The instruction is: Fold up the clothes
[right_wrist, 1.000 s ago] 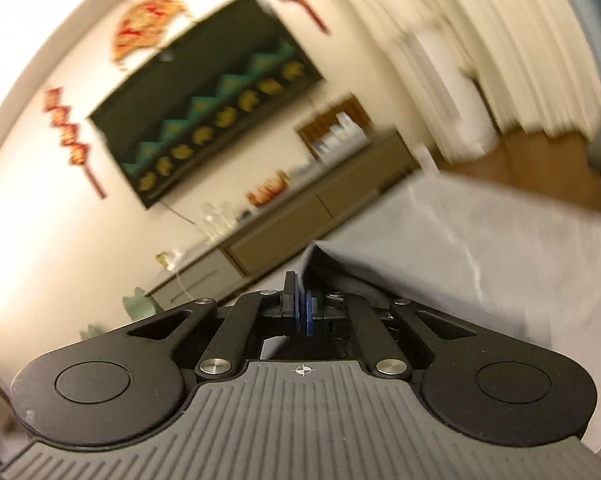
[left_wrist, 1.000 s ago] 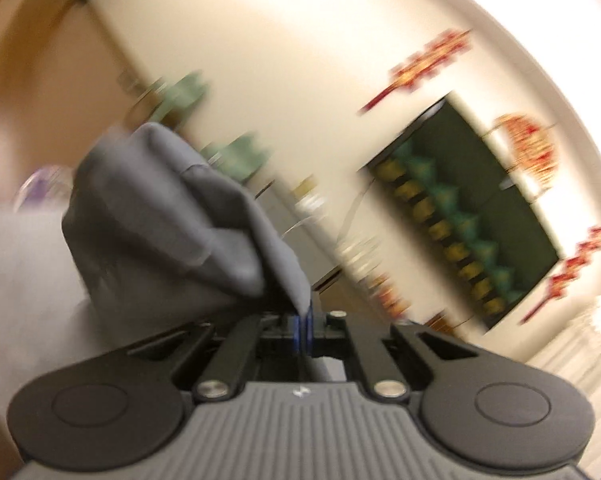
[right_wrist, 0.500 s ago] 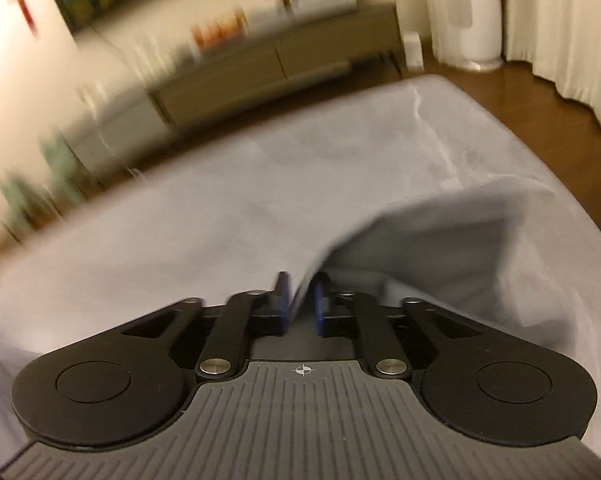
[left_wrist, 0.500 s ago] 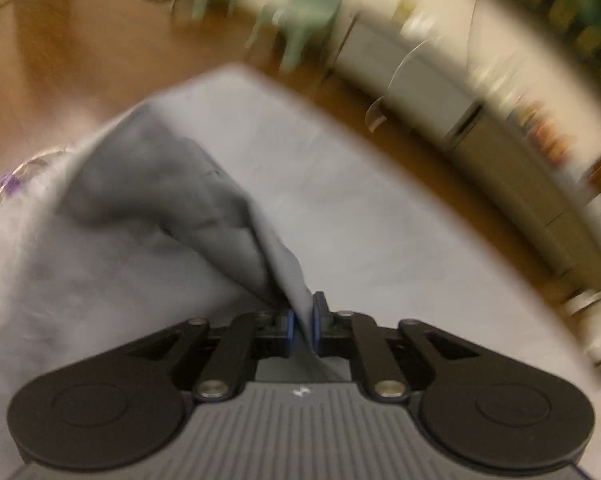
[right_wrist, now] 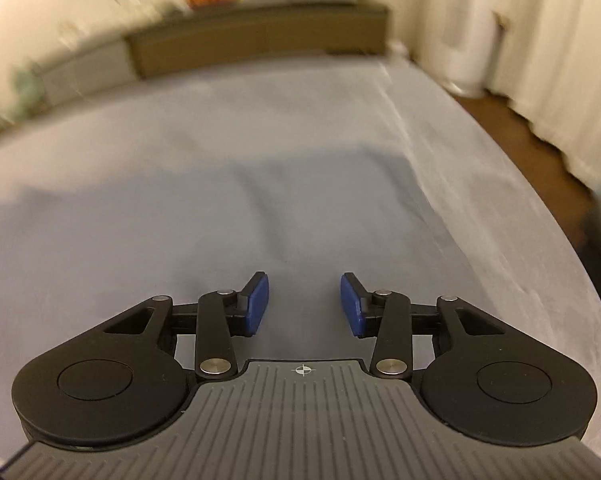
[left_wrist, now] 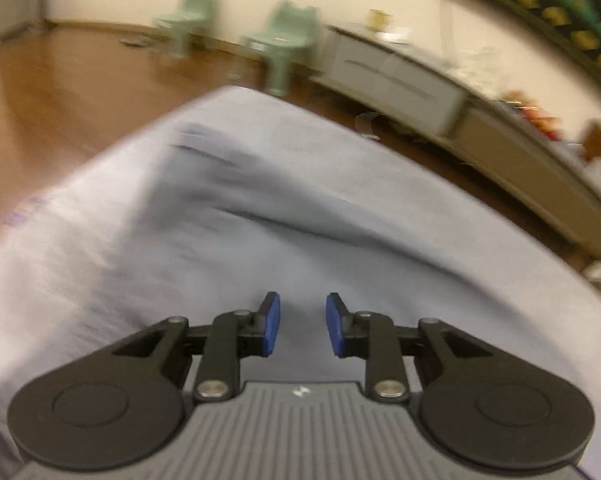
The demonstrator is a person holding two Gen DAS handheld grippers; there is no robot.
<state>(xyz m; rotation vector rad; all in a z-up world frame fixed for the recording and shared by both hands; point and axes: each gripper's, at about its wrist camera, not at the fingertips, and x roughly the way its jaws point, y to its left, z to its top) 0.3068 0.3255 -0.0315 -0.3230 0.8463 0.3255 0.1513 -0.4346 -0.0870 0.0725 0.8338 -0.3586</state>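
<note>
Bed or padded surface, covered in pale grey-blue sheeting: the largest item, filling both wrist views. Wooden floor is seen beyond its edges. A ridge or seam is seen running along the sheet on the right side of the right wrist view.

Garment, grey-blue, nearly the same tone as the sheet: laid flat on the covered surface ahead of both grippers. A long crease is shown across it in the left wrist view, with a bunched edge toward the far left. How many layers lie there cannot be told through the blur.

Right gripper: jaws just opened and now spread wide, nothing between the blue pads, cloth lying beneath them.

Left gripper: jaws just opened, more narrowly spread, nothing between the pads, fabric directly below.

Hazards, judged from this state:
- The crease may be locked in if the next fold is laid over it unsmoothed.
- The sheet may be pinched together with the garment on regrasp, since the two are alike in colour and lie in contact.
- An edge may be misjudged because of the low contrast, and a crooked fold produced.
- The bunched far edge may be dragged further out of line if only one corner is pulled.
</note>
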